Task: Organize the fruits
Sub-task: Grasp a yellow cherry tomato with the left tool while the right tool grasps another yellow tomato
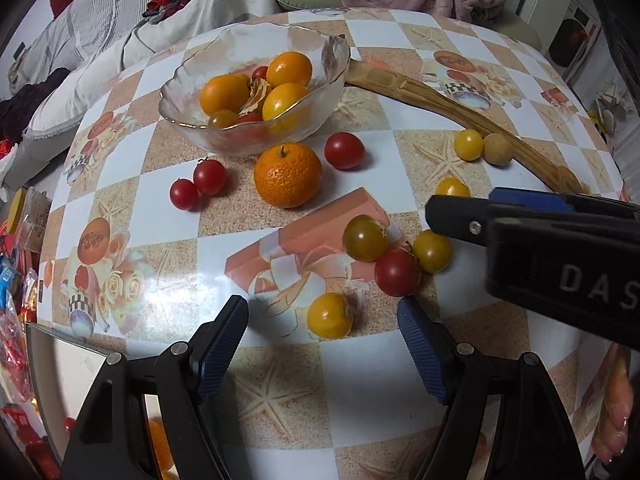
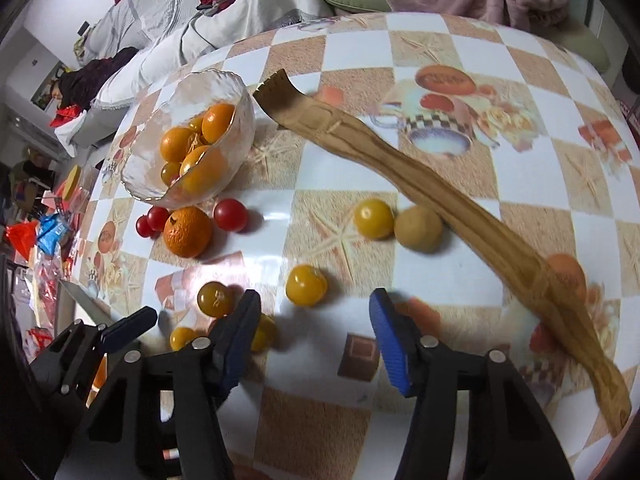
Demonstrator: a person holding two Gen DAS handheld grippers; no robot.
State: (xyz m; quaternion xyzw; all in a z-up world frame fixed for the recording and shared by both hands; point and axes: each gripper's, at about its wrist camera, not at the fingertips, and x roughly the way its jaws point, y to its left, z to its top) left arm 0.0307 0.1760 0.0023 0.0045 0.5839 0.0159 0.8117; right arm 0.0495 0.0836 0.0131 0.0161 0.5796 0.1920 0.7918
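A glass bowl (image 1: 334, 56) (image 2: 240, 92) holds several orange and red fruits. On the table lie a mandarin (image 1: 288, 176) (image 2: 187, 231), red cherry tomatoes (image 1: 344, 150) (image 2: 230, 215), and yellow tomatoes. My left gripper (image 1: 322, 326) is open and empty, with a yellow tomato (image 1: 329, 315) just ahead between its fingers. My right gripper (image 2: 314, 320) is open and empty; a yellow tomato (image 2: 306, 285) lies just beyond its fingertips. The right gripper also shows in the left wrist view (image 1: 460, 220), near a yellow tomato (image 1: 432, 251) and a red one (image 1: 397, 273).
A long wooden back scratcher (image 2: 400, 160) (image 1: 440, 100) lies across the table's right side. A brown round fruit (image 2: 418, 229) (image 1: 497, 149) rests against it. A sofa with blankets (image 1: 160, 20) stands behind the table. Packets (image 1: 16, 300) crowd the left edge.
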